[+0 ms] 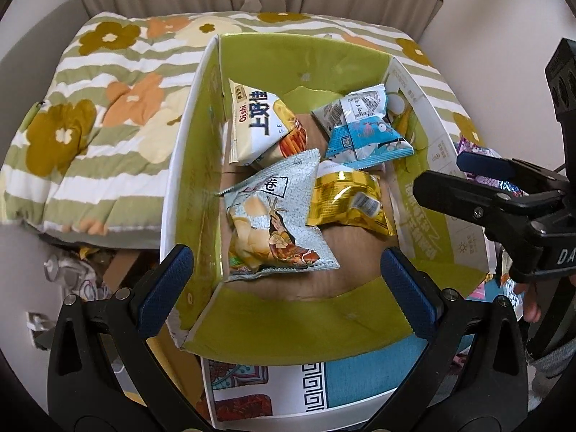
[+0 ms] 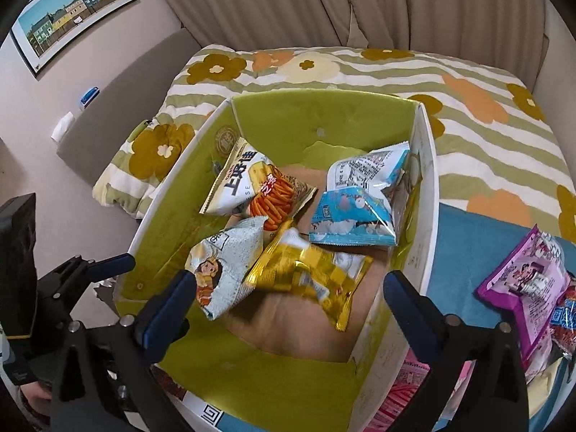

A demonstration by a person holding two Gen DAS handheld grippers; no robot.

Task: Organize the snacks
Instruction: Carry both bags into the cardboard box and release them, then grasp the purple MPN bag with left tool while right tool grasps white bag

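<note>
Hovering over open green-lined cardboard box (image 2: 324,115) on bed: right hand-held gripper (image 2: 288,298) spread wide, empty; left hand-held gripper (image 1: 286,270) likewise spread. Lying inside: crinkly gold foil snack packet (image 2: 309,273) among other snack bags.

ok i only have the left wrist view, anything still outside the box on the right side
Observer: Yes, a purple snack packet lies on the blue surface right of the box, in full view of the right wrist camera.
Operator: is the right gripper holding anything
Observer: No. The right gripper stands open and empty over the box, the gold packet lying free below it.
Operator: anything under that purple one
Observer: A blue and red packet pokes out beside it, partly covered.
</note>
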